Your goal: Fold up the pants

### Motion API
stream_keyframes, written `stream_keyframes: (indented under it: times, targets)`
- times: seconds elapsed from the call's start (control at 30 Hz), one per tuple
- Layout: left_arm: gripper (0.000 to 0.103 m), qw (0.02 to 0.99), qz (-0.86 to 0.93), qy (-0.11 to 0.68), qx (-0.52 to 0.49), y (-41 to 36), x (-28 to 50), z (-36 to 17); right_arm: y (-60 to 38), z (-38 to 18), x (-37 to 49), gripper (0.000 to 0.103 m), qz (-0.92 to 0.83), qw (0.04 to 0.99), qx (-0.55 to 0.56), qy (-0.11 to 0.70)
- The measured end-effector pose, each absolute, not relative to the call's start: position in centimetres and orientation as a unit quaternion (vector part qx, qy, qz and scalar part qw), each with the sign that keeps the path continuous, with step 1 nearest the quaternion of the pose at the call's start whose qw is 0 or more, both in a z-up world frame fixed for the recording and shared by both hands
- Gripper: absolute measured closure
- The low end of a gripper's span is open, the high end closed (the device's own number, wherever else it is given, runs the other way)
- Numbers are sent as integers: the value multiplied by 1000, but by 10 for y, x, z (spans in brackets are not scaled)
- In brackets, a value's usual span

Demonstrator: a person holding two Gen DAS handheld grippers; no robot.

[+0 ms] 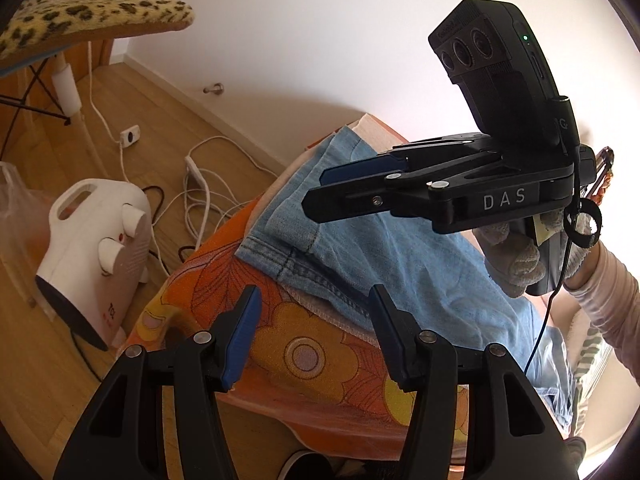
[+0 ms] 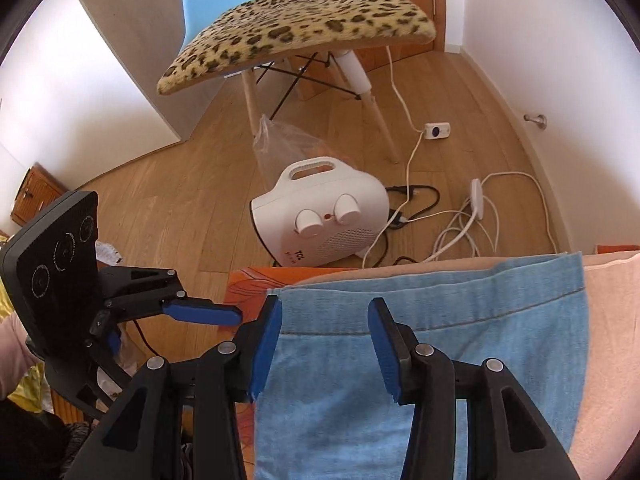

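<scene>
Light blue denim pants lie folded over a cloth-covered surface, with hems stacked at the far end. My left gripper is open and empty, hovering above the orange floral cloth just short of the denim edge. My right gripper is open and empty, hovering over the pants near their left edge. In the left wrist view the right gripper shows from the side above the pants, held by a gloved hand. The left gripper shows at the left of the right wrist view.
A white fan heater stands on the wooden floor beside the surface, with white cables and a power strip near it. A leopard-print chair stands farther off. A pale pink cloth lies under the pants.
</scene>
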State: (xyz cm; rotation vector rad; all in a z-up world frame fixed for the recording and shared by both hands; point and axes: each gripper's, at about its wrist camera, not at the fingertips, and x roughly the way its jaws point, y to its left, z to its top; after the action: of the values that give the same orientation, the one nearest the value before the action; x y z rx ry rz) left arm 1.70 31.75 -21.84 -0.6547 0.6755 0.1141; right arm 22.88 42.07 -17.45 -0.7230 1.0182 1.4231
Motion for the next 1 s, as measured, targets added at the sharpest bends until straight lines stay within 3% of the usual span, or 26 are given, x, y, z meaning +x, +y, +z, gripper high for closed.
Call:
stream_keyframes:
  times: [0.27,0.37,0.5,0.73,0.87,1.0]
  targets:
    - [48,888,52,327,-319,318,20,-221,435,-192,204,58,586,572,-361,445]
    - [48,888,53,328,-318,318,23,-221,435,-195,208,80,567,582,-373,448]
    - [48,883,51,331,-330,321,27,-220,428,-191,232,95,583,576,-296,491]
    - [48,885,33,318,-339,316,41,-220,423,-187,247,91,592,564,-238,524]
    - [48,894,27,303,-329,306,48,-219,431,-185,242,70,590,565,-255,517]
    - [48,893,30,285,-347,305,48,-223,442,-187,235,68,580,558,-282,522]
